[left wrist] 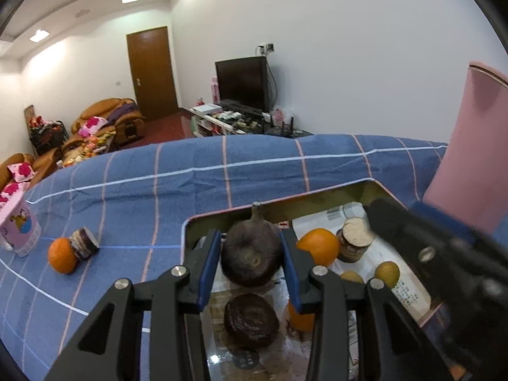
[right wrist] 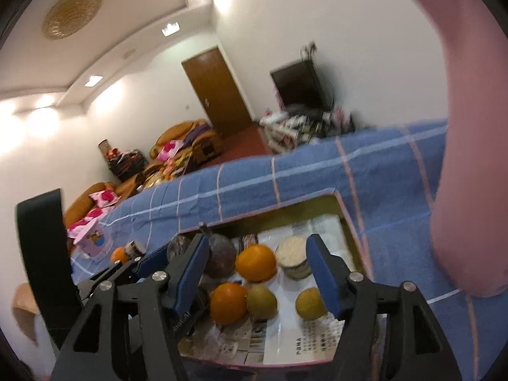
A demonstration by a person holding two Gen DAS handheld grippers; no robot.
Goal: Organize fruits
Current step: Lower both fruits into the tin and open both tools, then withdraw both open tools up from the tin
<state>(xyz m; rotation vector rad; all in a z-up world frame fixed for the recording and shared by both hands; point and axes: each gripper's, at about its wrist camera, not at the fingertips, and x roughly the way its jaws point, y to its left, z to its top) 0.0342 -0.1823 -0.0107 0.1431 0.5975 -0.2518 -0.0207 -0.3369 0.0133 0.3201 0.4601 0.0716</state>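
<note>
The left gripper (left wrist: pixel 250 254) grasps a dark purple fruit (left wrist: pixel 252 255) with a short stem: both blue pads press its sides, and it hangs above the box (left wrist: pixel 222 214). The left wrist view is sharp.

The box is shallow and open, pink-edged with an olive inner wall, and is lined with printed paper. It rests on a blue checked cloth (left wrist: pixel 158 184); whether a bed or a desk lies beneath cannot be told.

Inside the box, directly below the held fruit, lies a second dark fruit (left wrist: pixel 251 325), and just beside that an orange (left wrist: pixel 300 317) partly hidden by the right pad. Further right sit another orange (left wrist: pixel 319 247), a small jar (left wrist: pixel 354 238) touching it, and two yellow-green fruits (left wrist: pixel 387 273), (left wrist: pixel 350 277).

Outside the box, on the cloth to the left, a third orange (left wrist: pixel 62 255) touches a second jar (left wrist: pixel 83 243) lying on its side. A pink patterned carton (left wrist: pixel 20 227) stands near them.

The right gripper (right wrist: pixel 255 270) is released: its jaws stand apart with no pad touching anything, and nothing is grasped. It hovers over the box, its view blurred. A tall pink object (left wrist: pixel 466 146) rises at the right edge.
</note>
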